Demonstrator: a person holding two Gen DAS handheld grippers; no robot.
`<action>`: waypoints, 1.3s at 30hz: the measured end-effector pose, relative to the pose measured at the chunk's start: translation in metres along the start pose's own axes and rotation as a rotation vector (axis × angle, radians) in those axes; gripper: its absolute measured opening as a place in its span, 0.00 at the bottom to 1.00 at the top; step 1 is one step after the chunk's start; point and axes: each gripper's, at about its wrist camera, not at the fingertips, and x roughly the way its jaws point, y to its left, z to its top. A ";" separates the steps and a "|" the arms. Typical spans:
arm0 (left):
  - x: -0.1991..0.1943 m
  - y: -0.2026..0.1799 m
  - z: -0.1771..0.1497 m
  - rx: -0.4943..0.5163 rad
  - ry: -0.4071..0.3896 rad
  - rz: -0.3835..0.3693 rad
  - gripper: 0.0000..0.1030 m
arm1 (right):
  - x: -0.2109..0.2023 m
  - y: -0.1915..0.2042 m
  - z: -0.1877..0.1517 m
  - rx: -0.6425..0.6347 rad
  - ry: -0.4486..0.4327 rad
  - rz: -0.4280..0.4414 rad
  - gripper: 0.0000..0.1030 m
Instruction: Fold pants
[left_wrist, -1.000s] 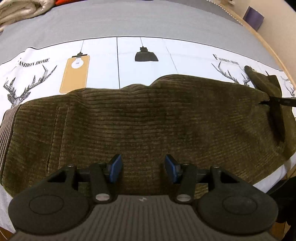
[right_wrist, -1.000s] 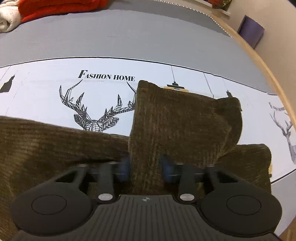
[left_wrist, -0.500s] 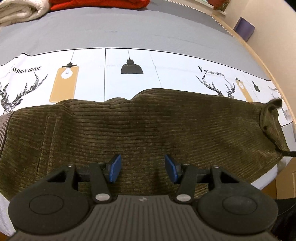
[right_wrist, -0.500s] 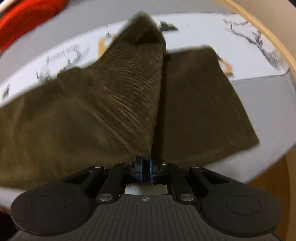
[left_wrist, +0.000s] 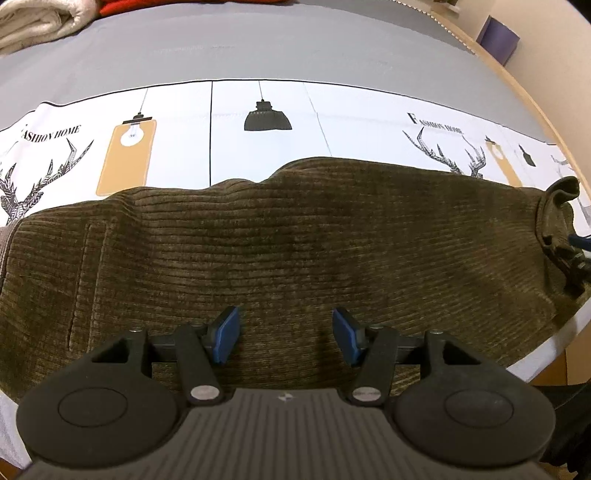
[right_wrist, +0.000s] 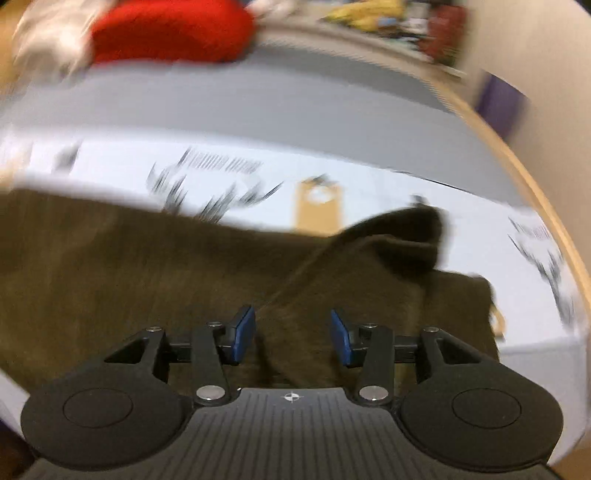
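Printed white bedsheet (left_wrist: 362, 125) | olive-brown corduroy pants (left_wrist: 295, 236) flat, hem bunched | your left gripper (left_wrist: 284, 332) and right gripper (right_wrist: 291, 328) gape, empty | next: regrip hem, fold.

Both tools (left_wrist: 283, 334) (right_wrist: 291, 334) wide apart.

Left wrist view sharp, evenly lit with warm indoor light; no glare. Soft shadow under the left gripper (left_wrist: 284, 334) on the pants (left_wrist: 295, 240). Strong fisheye bowing at the edges; corners dark. Right wrist view heavily motion-blurred: printed cloth (right_wrist: 369, 192) smeared and unreadable, only the right gripper (right_wrist: 293, 334) crisp.
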 end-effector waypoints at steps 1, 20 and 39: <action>0.001 -0.001 0.000 0.003 0.002 0.003 0.60 | 0.007 0.007 0.002 -0.057 0.018 0.004 0.46; 0.003 -0.011 0.008 0.019 -0.008 -0.024 0.60 | -0.039 -0.225 -0.133 1.211 0.074 -0.221 0.12; -0.017 0.051 -0.008 -0.075 -0.007 -0.020 0.60 | -0.031 -0.198 -0.099 1.155 0.205 -0.576 0.29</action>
